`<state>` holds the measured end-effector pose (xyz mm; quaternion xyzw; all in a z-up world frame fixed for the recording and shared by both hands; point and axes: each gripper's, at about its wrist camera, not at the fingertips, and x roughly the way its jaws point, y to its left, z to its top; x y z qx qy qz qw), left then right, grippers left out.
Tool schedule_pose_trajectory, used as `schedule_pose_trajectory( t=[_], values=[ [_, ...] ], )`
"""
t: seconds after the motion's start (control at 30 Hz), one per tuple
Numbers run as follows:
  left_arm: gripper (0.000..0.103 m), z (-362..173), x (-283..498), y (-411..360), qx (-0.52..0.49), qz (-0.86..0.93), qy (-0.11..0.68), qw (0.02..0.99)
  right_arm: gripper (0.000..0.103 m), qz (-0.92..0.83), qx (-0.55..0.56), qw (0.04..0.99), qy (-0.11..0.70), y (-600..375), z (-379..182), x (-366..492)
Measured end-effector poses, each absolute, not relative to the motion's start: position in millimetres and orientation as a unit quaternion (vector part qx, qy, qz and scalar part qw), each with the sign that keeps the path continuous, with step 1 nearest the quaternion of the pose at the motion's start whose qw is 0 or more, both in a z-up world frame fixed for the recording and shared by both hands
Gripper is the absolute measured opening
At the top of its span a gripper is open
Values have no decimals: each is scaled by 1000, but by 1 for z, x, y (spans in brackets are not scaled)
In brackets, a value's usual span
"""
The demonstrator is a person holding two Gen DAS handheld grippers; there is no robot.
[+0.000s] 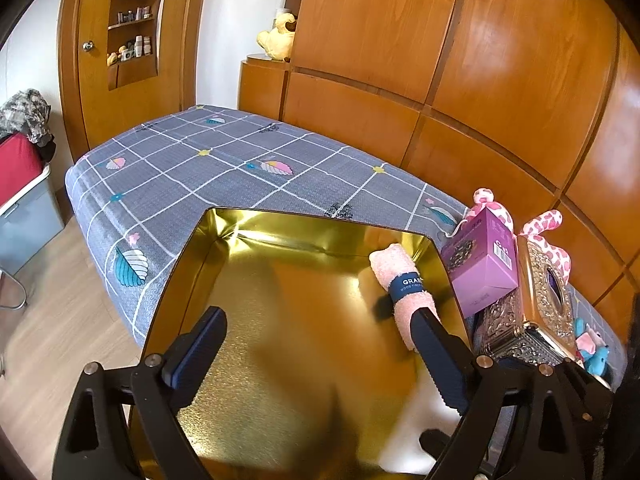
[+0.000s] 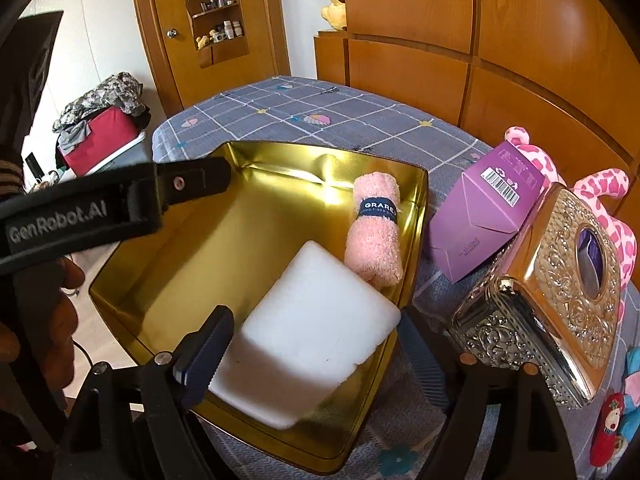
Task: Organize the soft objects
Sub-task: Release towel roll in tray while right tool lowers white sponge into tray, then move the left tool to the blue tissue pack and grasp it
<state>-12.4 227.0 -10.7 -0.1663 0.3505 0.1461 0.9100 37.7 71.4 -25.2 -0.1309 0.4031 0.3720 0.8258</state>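
Observation:
A gold tin tray (image 1: pixel 188 248) sits on a bed with a grey checked sheet (image 1: pixel 200 168). Along the tray's right wall lies a rolled pink towel (image 1: pixel 394 266) with a navy band. My left gripper (image 1: pixel 320 356) hangs open over the tray with nothing between its jaws, and its right finger (image 1: pixel 436 356) overlaps the towel's near end. In the right wrist view the tray (image 2: pixel 132 280) also holds a white foam block (image 2: pixel 316 320) beside the towel (image 2: pixel 374 240). My right gripper (image 2: pixel 316 360) stands open around the block, its right finger outside the tray's rim.
Right of the tray stand a purple carton (image 2: pixel 488 216), an ornate metal tissue box (image 2: pixel 560 304), a pink spotted plush (image 2: pixel 600 196) and small plush toys (image 2: pixel 612 428). Wooden panelling backs the bed. A red bin with clothes (image 2: pixel 100 136) stands on the floor at left.

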Motion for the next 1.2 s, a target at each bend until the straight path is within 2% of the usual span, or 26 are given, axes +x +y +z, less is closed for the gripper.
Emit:
schedule_pose_trajectory(
  t=[0.03,0.07,0.57,0.93,1.2],
  values=[
    [94,-10,-13,228,-169,146,350,910,98,376,-121,826,402,70,-23,38],
    [94,-10,-13,229,-170,147,349,910,100,378,-114,825,404,69,-21,39],
    [95,-10,-12,207,-140,115,349,919,100,288,-62,879,374,-1,6,39],
    [95,6,-3,121,-63,-31,343,937,100,172,3,912,373,-105,11,38],
    [94,14,10,42,1,-134,353,926,100,50,38,928,368,-218,17,22]
  ],
)
